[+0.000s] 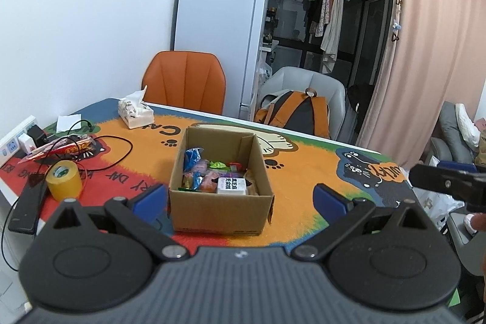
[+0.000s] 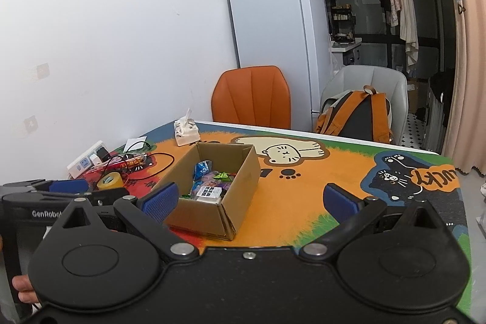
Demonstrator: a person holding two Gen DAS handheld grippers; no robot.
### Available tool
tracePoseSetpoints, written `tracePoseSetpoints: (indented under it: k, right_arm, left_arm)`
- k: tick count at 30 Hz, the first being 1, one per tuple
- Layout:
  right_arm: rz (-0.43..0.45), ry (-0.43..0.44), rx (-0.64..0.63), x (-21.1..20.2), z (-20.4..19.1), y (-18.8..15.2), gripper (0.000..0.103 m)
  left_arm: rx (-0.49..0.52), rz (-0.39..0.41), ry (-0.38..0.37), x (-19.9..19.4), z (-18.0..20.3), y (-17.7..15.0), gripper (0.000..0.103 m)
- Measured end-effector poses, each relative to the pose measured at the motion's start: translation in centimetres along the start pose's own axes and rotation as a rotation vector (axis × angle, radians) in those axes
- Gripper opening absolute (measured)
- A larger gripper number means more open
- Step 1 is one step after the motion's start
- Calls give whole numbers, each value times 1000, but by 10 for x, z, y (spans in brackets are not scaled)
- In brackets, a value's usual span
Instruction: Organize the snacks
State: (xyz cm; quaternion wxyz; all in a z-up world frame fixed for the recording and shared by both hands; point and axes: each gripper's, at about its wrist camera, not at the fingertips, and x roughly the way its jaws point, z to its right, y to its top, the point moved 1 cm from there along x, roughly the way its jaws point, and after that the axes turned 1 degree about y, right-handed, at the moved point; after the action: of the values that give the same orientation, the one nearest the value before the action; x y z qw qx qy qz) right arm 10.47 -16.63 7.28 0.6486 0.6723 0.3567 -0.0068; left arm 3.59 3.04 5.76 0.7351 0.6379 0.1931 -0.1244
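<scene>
Left wrist: left tongs (image 1: 240, 196) wide, empty | box (image 1: 218, 211) between tips | right tongs (image 2: 250, 199) wide, empty, box front-left

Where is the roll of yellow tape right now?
The roll of yellow tape stands on the table mat left of the cardboard box in the left wrist view, just in front of the red snack packet and black cable.

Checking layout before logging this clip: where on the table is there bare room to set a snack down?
Free: the orange mat between the box and the black cat print, and the strip behind the box toward the tissue pack. Crowded: the wall side, with tape roll, red snack packet, cables and power strip. Both hand-held grippers are open and empty.
</scene>
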Motion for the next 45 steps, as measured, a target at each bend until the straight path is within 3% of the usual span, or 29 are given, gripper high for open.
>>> tracePoseSetpoints:
  k: [45]
  right_arm:
    - [4, -4, 8, -3, 2, -1, 103]
  left_arm:
    - [1, 10, 2, -6, 0, 3, 102]
